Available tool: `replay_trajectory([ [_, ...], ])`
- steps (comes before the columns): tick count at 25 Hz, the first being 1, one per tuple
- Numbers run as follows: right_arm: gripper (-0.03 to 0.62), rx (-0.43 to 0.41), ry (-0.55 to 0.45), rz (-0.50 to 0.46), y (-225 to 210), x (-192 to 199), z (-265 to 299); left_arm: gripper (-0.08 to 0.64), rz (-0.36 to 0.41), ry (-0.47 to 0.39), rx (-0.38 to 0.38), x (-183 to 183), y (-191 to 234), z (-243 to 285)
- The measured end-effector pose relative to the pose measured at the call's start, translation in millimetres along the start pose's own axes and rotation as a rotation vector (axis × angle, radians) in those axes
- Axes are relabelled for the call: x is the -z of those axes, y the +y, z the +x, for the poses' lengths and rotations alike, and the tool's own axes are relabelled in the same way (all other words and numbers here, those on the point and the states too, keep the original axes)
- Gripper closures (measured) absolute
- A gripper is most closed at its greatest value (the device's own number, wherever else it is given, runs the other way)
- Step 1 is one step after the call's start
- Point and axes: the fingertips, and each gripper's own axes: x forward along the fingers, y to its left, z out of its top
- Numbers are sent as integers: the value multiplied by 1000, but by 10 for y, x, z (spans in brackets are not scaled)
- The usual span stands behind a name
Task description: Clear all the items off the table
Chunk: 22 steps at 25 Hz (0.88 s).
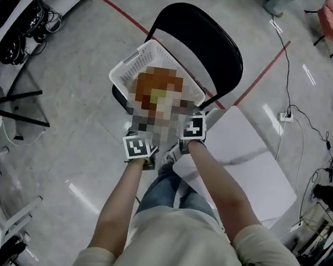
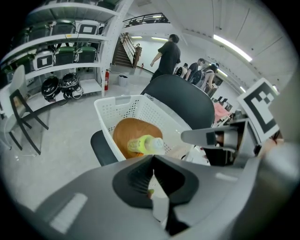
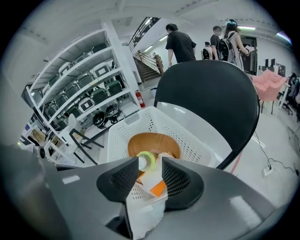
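A white perforated basket (image 1: pixel 124 72) (image 2: pixel 123 106) (image 3: pixel 151 120) rests on the seat of a black chair (image 1: pixel 210 39). Inside it lie a round brown thing (image 2: pixel 132 132) (image 3: pixel 153 140) and a yellow-green bottle (image 2: pixel 144 146) (image 3: pixel 146 161) with a pale cap. My right gripper (image 3: pixel 149 177) is shut on a white packet (image 3: pixel 146 206) with an orange patch, held over the basket's near rim. My left gripper (image 2: pixel 153 177) is shut, with a thin white edge of the packet (image 2: pixel 159 202) pinched between its jaws. In the head view both marker cubes sit at the basket's near edge; the jaws there are blurred over.
A white table (image 1: pixel 253 166) stands to the right of the chair. Red tape lines (image 1: pixel 260 75) cross the grey floor. Shelving (image 2: pixel 70 47) with helmets and cases lines the left. A cable and power strip (image 1: pixel 285 116) lie at the right. People (image 2: pixel 166 55) stand far behind.
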Motion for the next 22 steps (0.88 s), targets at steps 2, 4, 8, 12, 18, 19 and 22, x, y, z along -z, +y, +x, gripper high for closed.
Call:
replay_trajectory([
  [2,449,9,-4,-5,10,0,-61,551,6,-5,6,-20,-36,-39],
  [4,463,15,-10,-9,20,-9,-119,551,14,-10,12,-40,-70,-76],
  [8,510,23,-21,-3,11,-8,-236,551,28,-14,19,-60,-156,-135],
  [12,572,32,-23,-1,11,21,-364,551,38,-25,27,-72,-240,-217],
  [18,592,40,-33,-2,-10,73,-602,551,51,-37,35,-36,-401,-373],
  [19,592,41,-34,-3,-9,80,-637,551,54,-39,35,-32,-420,-401],
  [22,592,44,-38,-7,-12,130,-741,551,69,-44,35,19,-483,-473],
])
